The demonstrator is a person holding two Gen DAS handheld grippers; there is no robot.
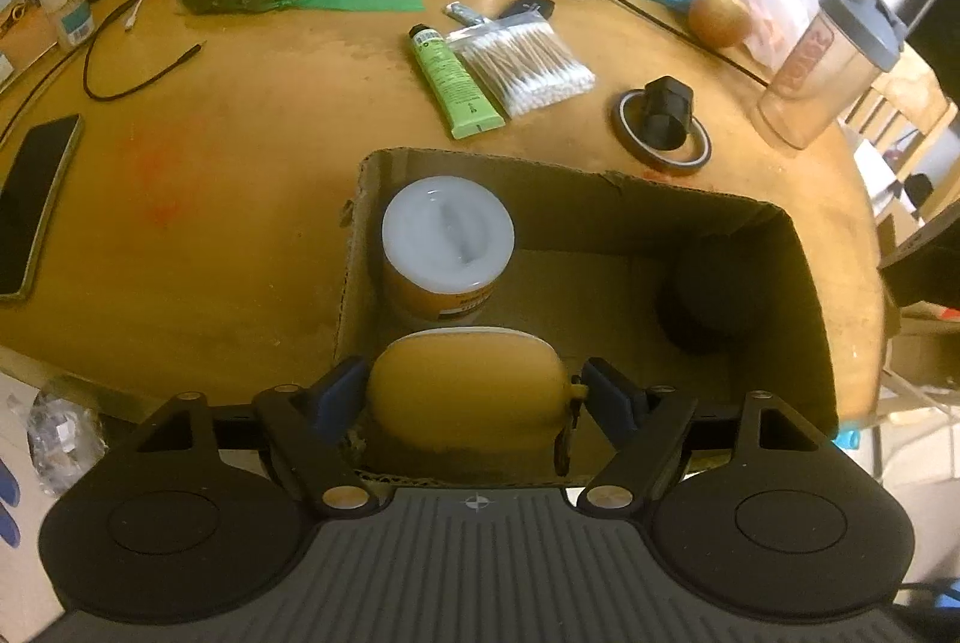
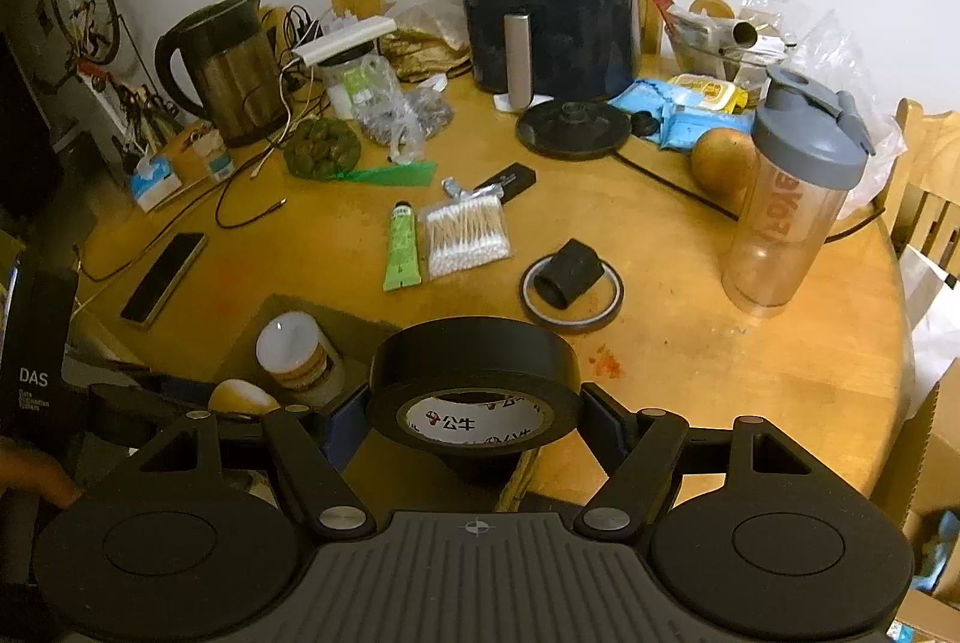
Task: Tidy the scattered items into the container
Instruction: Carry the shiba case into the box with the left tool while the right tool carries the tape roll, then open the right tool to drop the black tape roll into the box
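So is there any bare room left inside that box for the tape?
Yes. The cardboard box has bare floor in its middle, between the white-lidded jar and a dark round item by its right wall. The near-left corner, under the yellow case, is crowded.

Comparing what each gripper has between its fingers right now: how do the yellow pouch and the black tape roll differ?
The yellow pouch in the left gripper is a soft, rounded case, already low over the cardboard box. The black tape roll in the right gripper is a rigid ring with a printed white core, apparently over the table outside the box. Both sit between blue-padded fingers.
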